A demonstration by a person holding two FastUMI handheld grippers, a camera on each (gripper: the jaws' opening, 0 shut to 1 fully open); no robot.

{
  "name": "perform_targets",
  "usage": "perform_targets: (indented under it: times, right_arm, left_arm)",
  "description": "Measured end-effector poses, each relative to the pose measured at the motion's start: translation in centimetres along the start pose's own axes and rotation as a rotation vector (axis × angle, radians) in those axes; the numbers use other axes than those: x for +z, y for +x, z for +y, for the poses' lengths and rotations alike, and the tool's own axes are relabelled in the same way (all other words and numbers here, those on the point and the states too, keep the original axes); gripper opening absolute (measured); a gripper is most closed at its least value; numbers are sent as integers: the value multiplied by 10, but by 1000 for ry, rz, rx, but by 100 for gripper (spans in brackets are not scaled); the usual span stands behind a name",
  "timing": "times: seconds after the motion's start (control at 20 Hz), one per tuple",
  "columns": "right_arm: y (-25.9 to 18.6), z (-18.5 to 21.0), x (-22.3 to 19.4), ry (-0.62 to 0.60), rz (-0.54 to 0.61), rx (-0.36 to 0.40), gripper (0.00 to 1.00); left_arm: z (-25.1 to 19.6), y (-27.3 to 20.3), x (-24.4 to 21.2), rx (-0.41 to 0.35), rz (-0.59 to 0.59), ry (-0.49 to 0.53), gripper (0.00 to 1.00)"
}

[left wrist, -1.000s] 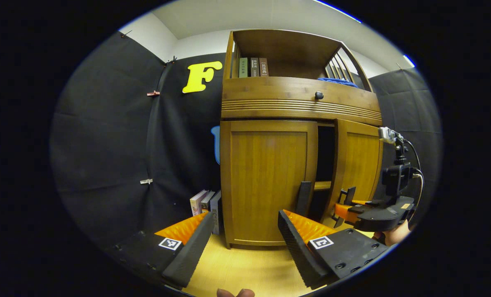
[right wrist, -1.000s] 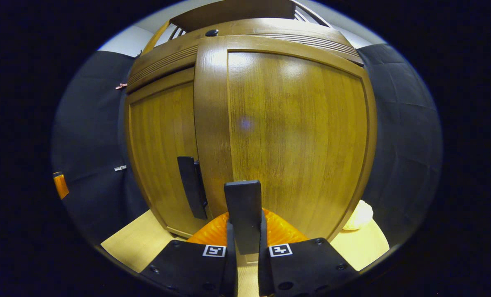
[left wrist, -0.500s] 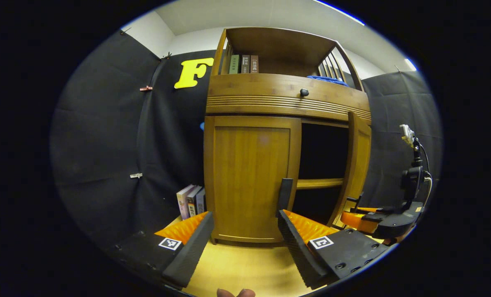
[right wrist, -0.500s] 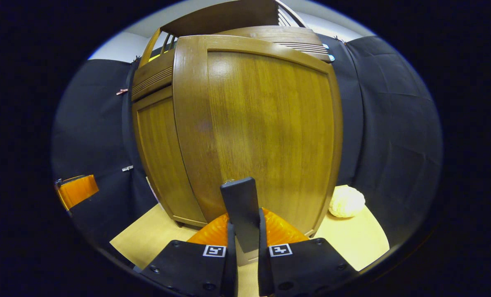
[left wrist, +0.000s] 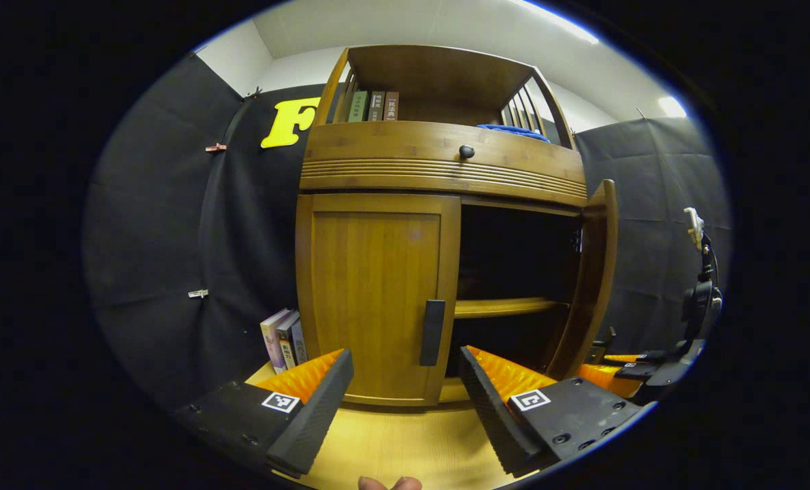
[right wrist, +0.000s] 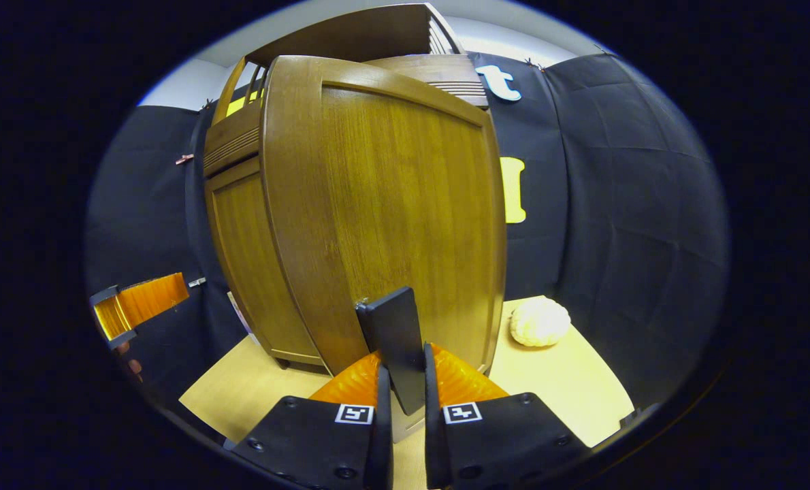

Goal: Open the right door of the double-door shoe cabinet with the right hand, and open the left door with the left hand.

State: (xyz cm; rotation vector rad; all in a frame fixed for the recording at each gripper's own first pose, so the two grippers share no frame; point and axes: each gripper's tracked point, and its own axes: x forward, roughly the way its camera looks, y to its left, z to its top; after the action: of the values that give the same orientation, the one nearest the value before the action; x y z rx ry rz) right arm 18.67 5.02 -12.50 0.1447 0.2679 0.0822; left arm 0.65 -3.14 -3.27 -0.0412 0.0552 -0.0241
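Three books point(left wrist: 375, 106) stand upright together at the left of the open top shelf, with a blue cloth-like thing point(left wrist: 514, 131) lying at its right end. More books point(left wrist: 282, 338) stand on the pale wooden floor point(left wrist: 391, 446) beside the black cloth wall point(left wrist: 167, 238). A pale, knobbly round thing point(right wrist: 540, 322) sits on the floor near the wall.

Wooden right door point(left wrist: 592, 272) swung wide; left door point(left wrist: 376, 296) apparently shut.

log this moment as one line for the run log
right door: swung open | right tool: shut on right door handle | left door: closed | left tool: open, short of left door handle
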Motion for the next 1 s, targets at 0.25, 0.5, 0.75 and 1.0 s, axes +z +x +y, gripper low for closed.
perform_targets:
  times: [0.25,0.5,0.75,1.0]
  right_arm:
    - [-2,-2,3,15,15,-26,22]
    - [-2,-6,8,53,21,-71,21]
    - [2,-24,19,19,-6,-99,16]
    - [2,-30,21,-10,2,-37,16]
  left_arm:
    - [-16,7,2,-20,-2,-18,96]
    - [-36,17,3,-37,-6,-22,97]
    - [-55,29,6,-47,-7,-22,97]
    - [-68,41,7,-41,-2,2,96]
